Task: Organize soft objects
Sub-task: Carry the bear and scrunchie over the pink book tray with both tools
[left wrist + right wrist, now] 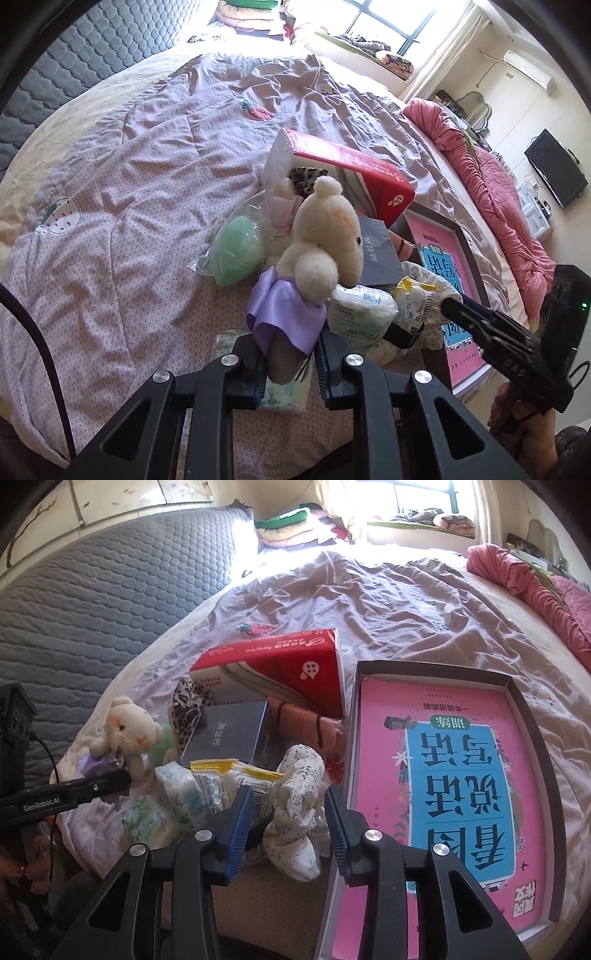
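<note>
I see the bed (pixel 122 177) with its wrinkled lilac cover carrying a small heap of things near the front edge, toward the right side.

On the left of the heap, my left gripper (pixel 290 365) is pinching the cream teddy bear (pixel 325 240) by its lower body, under the purple satin skirt (pixel 284 314). The blue pads (pixel 258 373) press on the toy from both sides and the bear is raised above the cover, its head tilted to the right. Just behind it lies a green sponge in a clear bag (pixel 234 254), resting on the cover.

Next, toward the middle, there are 2 packs of tissues: 1 (pixel 146 818) lying flat near the front edge, and 1 (pixel 181 794) leaning just beside a yellow and white plastic packet (pixel 236 779). Behind them stands a dark grey box (pixel 229 738), and behind that a red and white box (pixel 273 661) lies tilted, with a leopard-print cloth (pixel 188 709) at its left end.

My right gripper (pixel 290 830) has its jaws spread, and the white speckled cloth (pixel 299 808) lies between them. The pads (pixel 240 827) do not press on it, as far as I can tell.

On the right, a shallow tray (pixel 524 716) holds a pink book (pixel 454 786), reaching the front edge. At the far right edge lies a rolled pink blanket (pixel 535 587).
</note>
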`<state>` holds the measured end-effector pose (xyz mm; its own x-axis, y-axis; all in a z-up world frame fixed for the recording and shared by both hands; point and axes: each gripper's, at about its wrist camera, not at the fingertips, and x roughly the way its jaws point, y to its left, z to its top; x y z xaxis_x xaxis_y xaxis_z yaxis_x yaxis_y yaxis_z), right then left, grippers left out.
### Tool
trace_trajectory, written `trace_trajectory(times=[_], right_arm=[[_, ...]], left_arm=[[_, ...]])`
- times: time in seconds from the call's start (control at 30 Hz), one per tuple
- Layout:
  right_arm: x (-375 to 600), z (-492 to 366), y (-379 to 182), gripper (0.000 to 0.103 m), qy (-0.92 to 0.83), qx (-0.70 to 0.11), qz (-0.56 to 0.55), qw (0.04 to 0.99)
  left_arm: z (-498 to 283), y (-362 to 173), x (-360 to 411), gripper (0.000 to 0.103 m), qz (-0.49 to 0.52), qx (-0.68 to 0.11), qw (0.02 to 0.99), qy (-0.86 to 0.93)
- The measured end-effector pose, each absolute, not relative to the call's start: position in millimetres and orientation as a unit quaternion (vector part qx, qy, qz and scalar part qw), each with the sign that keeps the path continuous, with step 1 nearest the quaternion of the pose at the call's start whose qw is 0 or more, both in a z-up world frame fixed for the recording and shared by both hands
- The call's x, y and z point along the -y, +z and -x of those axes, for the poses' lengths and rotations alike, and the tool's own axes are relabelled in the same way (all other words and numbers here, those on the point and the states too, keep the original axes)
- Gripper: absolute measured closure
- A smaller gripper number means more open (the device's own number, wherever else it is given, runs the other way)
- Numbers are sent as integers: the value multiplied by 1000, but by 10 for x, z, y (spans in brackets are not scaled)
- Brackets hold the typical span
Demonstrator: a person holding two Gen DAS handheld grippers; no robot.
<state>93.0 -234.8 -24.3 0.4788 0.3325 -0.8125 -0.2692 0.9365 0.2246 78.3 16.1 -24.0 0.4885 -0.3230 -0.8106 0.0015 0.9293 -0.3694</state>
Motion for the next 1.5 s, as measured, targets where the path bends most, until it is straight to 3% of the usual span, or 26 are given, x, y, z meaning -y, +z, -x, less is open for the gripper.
trace_trajectory(times=[0.17,0.3,0.37,0.7,1.03,1.5], right_arm=[[2256,-1002,-329,63,175,-477,-11,861],[2135,-1023,-331,94,186,-467,33,864],[2148,-1034,-329,97,208,-467,17,859],[2426,-967,83,98,229,-430,-73,870],[2902,-814,547,98,186,-386,-76,900],[3704,-485,473,98,110,-391,-99,909]], left_arm=[[-773,-169,-121,81,158,-492,850,-100],[-775,-124,-96,81,159,-489,851,-104],[-776,-97,-80,81,158,-488,852,-106],[-773,95,85,81,155,-476,857,-124],[-828,387,505,81,132,-459,865,-156],[-799,442,1502,81,59,-469,852,-223]])
